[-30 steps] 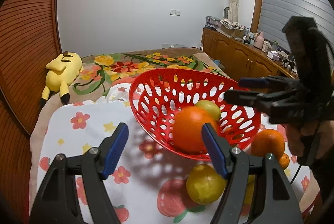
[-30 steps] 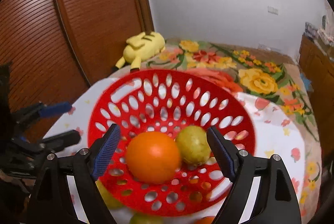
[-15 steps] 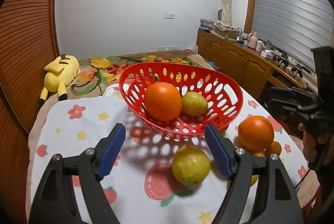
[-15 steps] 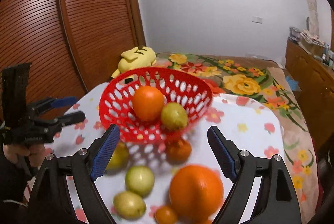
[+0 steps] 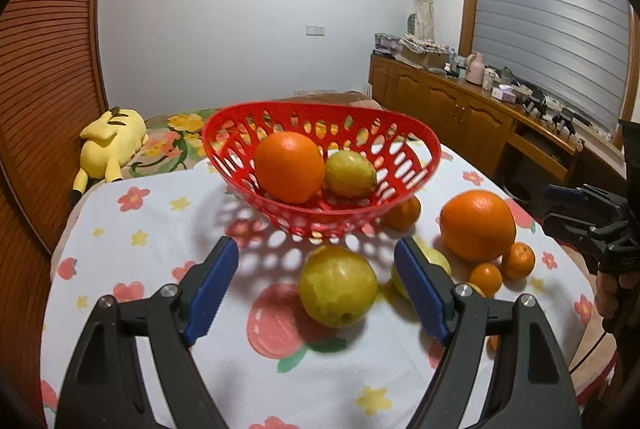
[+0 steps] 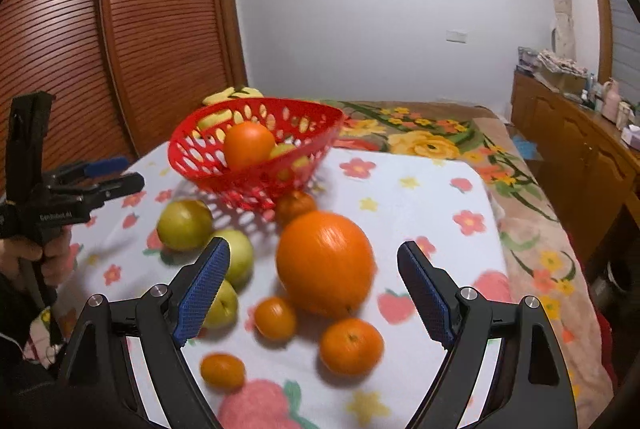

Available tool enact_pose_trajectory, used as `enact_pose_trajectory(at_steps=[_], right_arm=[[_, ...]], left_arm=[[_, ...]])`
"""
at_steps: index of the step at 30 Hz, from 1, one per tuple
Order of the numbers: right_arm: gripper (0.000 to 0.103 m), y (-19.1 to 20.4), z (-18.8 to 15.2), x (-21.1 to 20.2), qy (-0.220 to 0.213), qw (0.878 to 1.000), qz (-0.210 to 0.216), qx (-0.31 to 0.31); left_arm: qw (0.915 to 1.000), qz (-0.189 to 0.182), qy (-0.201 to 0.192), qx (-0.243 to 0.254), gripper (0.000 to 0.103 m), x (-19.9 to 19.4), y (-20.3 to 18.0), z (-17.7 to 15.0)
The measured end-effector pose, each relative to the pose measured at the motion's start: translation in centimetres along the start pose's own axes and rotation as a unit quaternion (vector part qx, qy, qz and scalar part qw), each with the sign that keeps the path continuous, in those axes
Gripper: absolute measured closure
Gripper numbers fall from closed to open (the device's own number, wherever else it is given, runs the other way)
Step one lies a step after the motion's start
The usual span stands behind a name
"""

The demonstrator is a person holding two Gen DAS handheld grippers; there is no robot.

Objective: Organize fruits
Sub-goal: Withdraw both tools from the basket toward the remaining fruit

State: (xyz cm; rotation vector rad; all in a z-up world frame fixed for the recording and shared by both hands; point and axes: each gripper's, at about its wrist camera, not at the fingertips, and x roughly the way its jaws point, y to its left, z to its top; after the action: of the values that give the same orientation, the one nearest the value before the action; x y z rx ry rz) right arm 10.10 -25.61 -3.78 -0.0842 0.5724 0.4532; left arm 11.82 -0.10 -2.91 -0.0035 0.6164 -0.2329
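Note:
A red perforated basket (image 5: 320, 107) (image 6: 256, 103) stands on the flowered tablecloth and holds a big orange (image 5: 290, 167) and a yellow-green fruit (image 5: 350, 173). Loose fruit lies in front of it: a second large orange (image 5: 478, 225) (image 6: 326, 263), a yellow-green fruit (image 5: 338, 285) (image 6: 185, 225), more green ones (image 6: 236, 257) and several small mandarins (image 6: 351, 346). My left gripper (image 5: 315, 243) (image 6: 128, 171) hovers behind the yellow-green fruit, its jaws opening, pads not touching it. My right gripper (image 6: 313, 245) (image 5: 550, 207) is open behind the large loose orange.
A yellow plush toy (image 5: 110, 145) lies on the bed with the floral blanket (image 6: 432, 141) beyond the table. Slatted wooden doors (image 6: 120, 29) stand at the left, a cluttered wooden cabinet (image 5: 460, 117) at the right. The table's right edge (image 6: 494, 213) drops toward the bed.
Both grippers have drawn back from the basket, which now sits farther off. The loose fruit has come into view in front of them. The left jaws stand wider.

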Motion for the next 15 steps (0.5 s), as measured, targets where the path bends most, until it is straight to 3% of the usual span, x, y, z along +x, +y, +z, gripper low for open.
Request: enact_pose_trajectory(at_steps=[5,11,15], right_arm=[[0.021,-1.3,-2.5,0.4,0.019,1.000,-0.014,0.011],[0.040,-2.2,-4.0,1.3,0.042,0.998,-0.025,0.027],[0.046,-2.6,-4.6,2.2,0.062,0.997,-0.026,0.039]], left_arm=[[0.9999,-0.001,0.017,0.001,0.022,1.0,-0.5,-0.8],[0.9994,-0.011,0.034,0.000,0.022,2.1,-0.5,-1.4],[0.9984,-0.025,0.050,-0.009,0.022,2.9,-0.2,-1.8]])
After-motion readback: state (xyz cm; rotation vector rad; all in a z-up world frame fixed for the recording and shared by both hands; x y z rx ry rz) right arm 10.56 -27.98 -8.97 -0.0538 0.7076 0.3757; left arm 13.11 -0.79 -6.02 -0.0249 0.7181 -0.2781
